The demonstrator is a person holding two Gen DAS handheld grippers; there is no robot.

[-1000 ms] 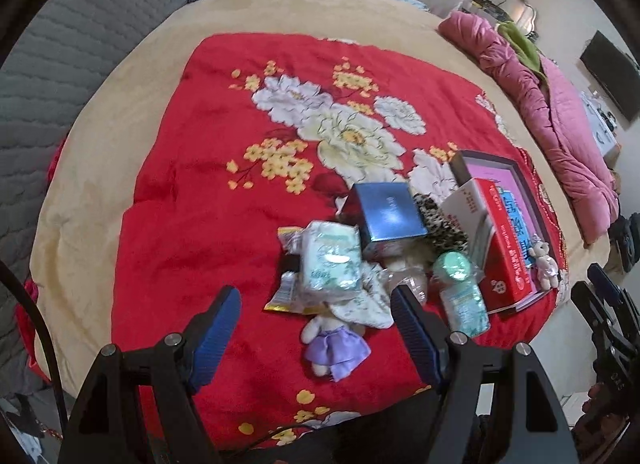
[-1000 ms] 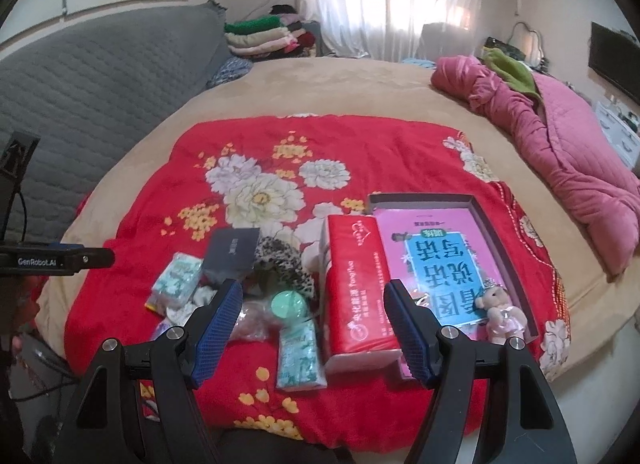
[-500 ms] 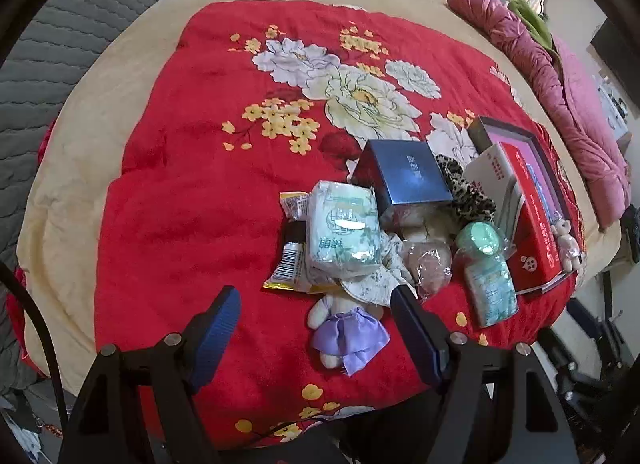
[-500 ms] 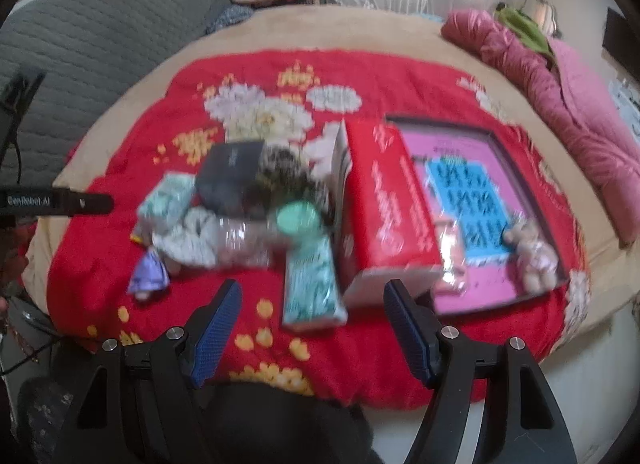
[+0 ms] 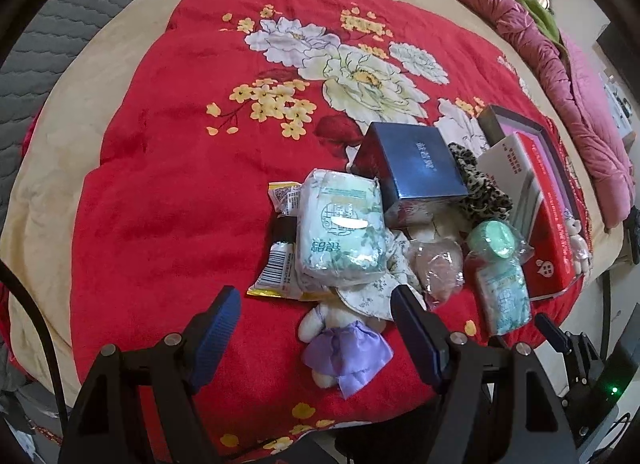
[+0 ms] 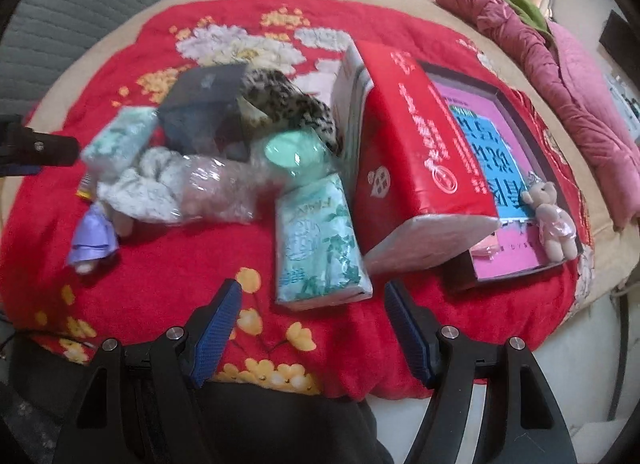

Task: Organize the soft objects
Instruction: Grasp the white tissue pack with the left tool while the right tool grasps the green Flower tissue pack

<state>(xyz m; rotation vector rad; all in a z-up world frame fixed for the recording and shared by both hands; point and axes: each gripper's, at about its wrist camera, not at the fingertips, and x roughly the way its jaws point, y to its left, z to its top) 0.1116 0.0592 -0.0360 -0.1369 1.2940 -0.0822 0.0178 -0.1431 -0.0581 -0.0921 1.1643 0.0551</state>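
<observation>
Both claws hang released and empty above the pile on the red floral blanket (image 5: 160, 184) spread over the bed. The left claw (image 5: 316, 324) stands over the small plush doll in a lilac satin dress (image 5: 346, 348), which lies at six o'clock of the heap, its head tucked under the edge of a white floral cloth (image 5: 372, 292). The right claw (image 6: 312, 312) faces the mint-green soft tissue pack (image 6: 320, 240) lying just at twelve o'clock of its fingers. To take the doll well, I judge the left claw should drop straight down and close across the dress and body, clear of the cloth so nothing else is dragged along; the right should pinch the tissue pack across its narrow width. The dark shallow tray (image 6: 516, 104) at three o'clock holds a pink-and-blue printed book (image 6: 488, 152), with a small pale teddy in a pink dress (image 6: 554, 220) on its near corner; the red tissue box (image 6: 420, 152) leans over its left rim.
</observation>
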